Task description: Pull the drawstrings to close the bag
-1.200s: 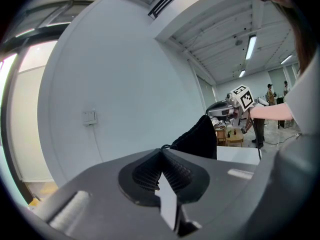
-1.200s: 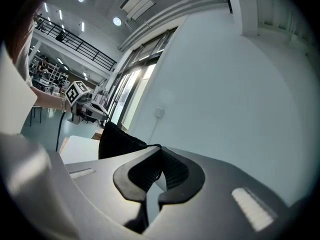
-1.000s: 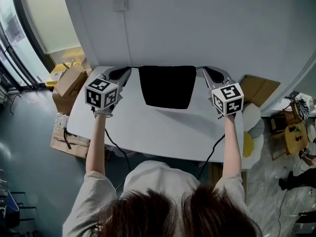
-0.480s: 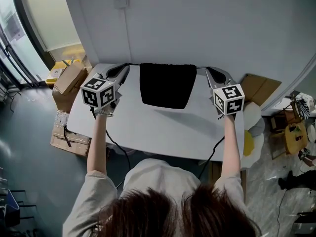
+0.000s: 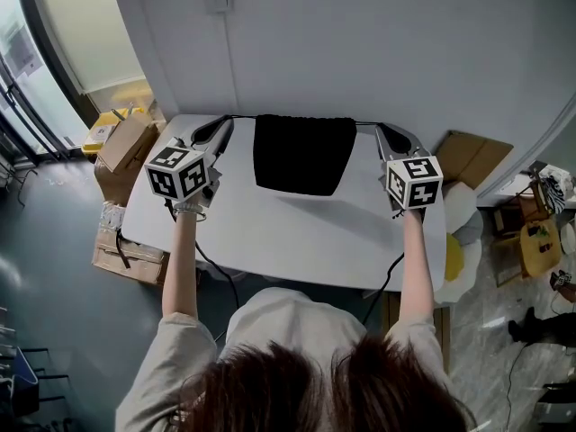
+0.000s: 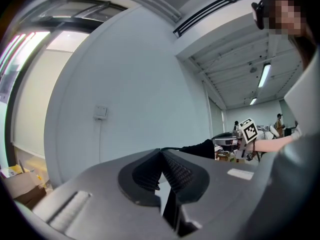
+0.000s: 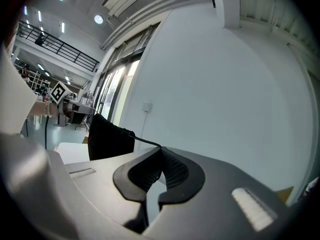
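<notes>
Pale grey wall [image 5: 360, 43] backs a white rectangular table [image 5: 270, 232], and the black fabric drawstring bag [image 5: 301, 156] lies flat on it near the far edge, mouth toward the wall. From the head view my left gripper [image 5: 230, 121] sits just beside the bag's top left corner and my right gripper [image 5: 377, 127] just beside the top right one. A thin black left cord [image 5: 245, 117] and a matching right cord [image 5: 366, 123] run from the mouth out to the tips. The mouth looks wide and hardly gathered, so I judge most of the closing is yet to do. From the left gripper view my ribbed pads are pressed together, and the left cord comes out at their very tip and leads across to the bag. From the right gripper view it is the same: pads fully together, the right cord pinched at the tip and running to the dark bag beyond. My worry is that each cord is caught only at the pad ends, so a sharp outward tug could let one slip free. Nothing pins the bag, either. If one side pulls harder, the bag could slide toward that side or off the far edge, or gather unevenly.
</notes>
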`<action>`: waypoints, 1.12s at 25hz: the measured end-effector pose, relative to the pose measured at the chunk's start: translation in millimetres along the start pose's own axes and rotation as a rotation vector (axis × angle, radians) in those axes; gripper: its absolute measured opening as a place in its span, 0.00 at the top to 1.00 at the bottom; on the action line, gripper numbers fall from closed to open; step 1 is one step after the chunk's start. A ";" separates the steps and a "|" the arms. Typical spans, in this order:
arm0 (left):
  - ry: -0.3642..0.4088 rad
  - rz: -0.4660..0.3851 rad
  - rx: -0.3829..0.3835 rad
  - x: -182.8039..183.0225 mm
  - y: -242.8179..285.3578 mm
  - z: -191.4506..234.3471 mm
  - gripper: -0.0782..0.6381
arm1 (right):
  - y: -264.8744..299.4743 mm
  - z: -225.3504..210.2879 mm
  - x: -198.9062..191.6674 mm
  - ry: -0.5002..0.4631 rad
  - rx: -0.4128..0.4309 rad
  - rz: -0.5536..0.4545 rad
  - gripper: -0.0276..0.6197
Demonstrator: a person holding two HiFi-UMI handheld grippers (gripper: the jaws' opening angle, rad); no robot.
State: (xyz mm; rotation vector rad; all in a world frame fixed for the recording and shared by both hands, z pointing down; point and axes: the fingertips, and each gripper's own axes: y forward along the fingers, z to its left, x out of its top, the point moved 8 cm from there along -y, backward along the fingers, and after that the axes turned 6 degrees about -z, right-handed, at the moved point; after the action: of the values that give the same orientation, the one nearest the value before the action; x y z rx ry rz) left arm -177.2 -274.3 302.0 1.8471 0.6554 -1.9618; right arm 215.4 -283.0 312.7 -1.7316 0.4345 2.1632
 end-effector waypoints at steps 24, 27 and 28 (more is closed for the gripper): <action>0.027 -0.019 0.115 -11.0 -1.8 0.3 0.89 | 0.8 -4.2 -12.7 0.106 -0.177 -0.009 0.94; 0.031 -0.022 0.131 -14.1 -2.6 0.3 0.89 | 1.3 -3.5 -13.8 0.116 -0.200 -0.017 0.94; 0.035 -0.018 0.136 -15.7 -3.3 0.1 0.89 | 1.0 -3.0 -14.1 0.117 -0.205 -0.018 0.94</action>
State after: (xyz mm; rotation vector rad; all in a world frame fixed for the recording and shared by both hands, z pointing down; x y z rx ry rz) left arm -177.9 -272.4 317.9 1.9657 0.5636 -2.0356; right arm 220.4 -286.3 325.8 -1.9698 0.2302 2.1664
